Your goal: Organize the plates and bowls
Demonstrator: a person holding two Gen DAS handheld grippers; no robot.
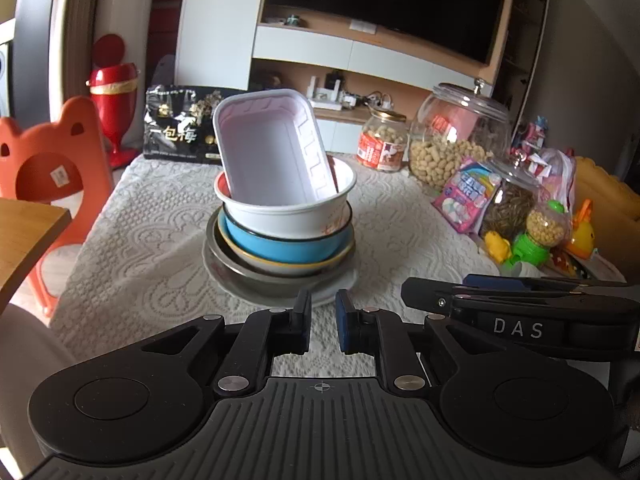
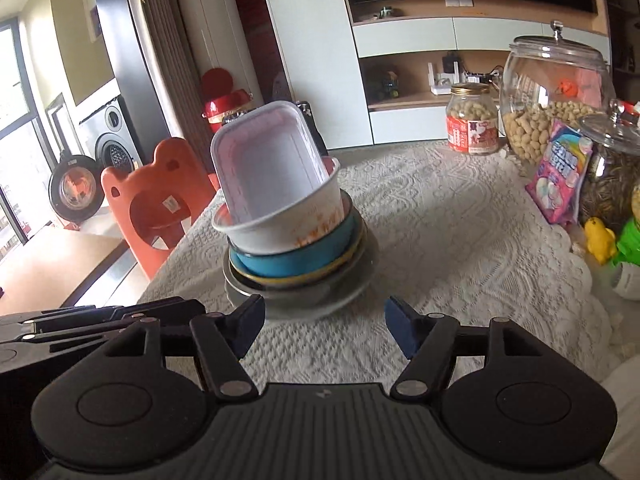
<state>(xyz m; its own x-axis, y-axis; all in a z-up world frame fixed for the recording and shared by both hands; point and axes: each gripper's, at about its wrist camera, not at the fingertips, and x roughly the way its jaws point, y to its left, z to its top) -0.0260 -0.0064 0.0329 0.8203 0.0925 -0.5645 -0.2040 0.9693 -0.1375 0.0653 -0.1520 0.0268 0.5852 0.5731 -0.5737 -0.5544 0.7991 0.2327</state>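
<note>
Left hand-held gripper [image 1: 323, 322] is sitting at the frame bottom, jaws nearly closed and empty; right hand-held gripper [image 2: 325, 330] is standing wide, empty. At centre frame the stack is resting on the lace-covered counter [image 2: 460, 240]: tilted white tray [image 1: 272, 148] in white bowl [image 1: 288, 212], blue bowl [image 1: 288, 246], grey plates [image 1: 276, 284] beneath. Likely light, rigid, top-heavy; rims look graspable. Snack jars [image 1: 452, 136] are crowding the right; shelving behind.

Soft daylight enters from the window [image 2: 16, 128] at the left of the right wrist view, glare glints on the glass jar [image 2: 556, 92], the lace tablecloth [image 1: 400, 220] lies evenly lit, and fisheye bending with dark corners warps both pictures' slightly blurred edges.
</note>
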